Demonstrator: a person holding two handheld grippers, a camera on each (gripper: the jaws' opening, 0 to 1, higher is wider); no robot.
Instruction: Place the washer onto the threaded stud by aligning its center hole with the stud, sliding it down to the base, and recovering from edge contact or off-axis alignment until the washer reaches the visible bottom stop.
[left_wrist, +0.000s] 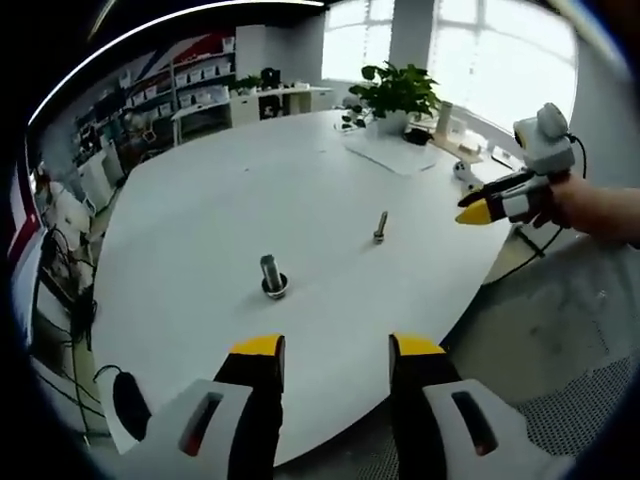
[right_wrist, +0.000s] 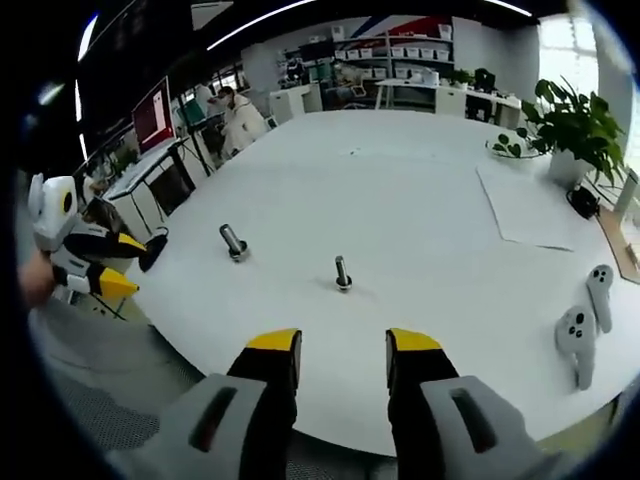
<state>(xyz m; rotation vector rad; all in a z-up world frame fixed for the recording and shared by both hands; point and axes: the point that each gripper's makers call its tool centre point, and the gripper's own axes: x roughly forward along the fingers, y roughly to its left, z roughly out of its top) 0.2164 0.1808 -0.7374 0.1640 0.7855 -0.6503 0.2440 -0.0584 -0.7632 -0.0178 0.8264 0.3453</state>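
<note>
My left claw (left_wrist: 335, 352) hangs open over the near edge of the white bench (left_wrist: 230, 200), nothing between its yellow-tipped jaws. My right claw (right_wrist: 343, 348) is open and empty too. Two studs stand apart on the bench: a thick one (left_wrist: 272, 274) with a ring at its base, and a thin one (left_wrist: 381, 225). I cannot pick out a loose washer. Two white controllers (right_wrist: 585, 322) lie near a potted plant (right_wrist: 570, 125). No writing is readable.
</note>
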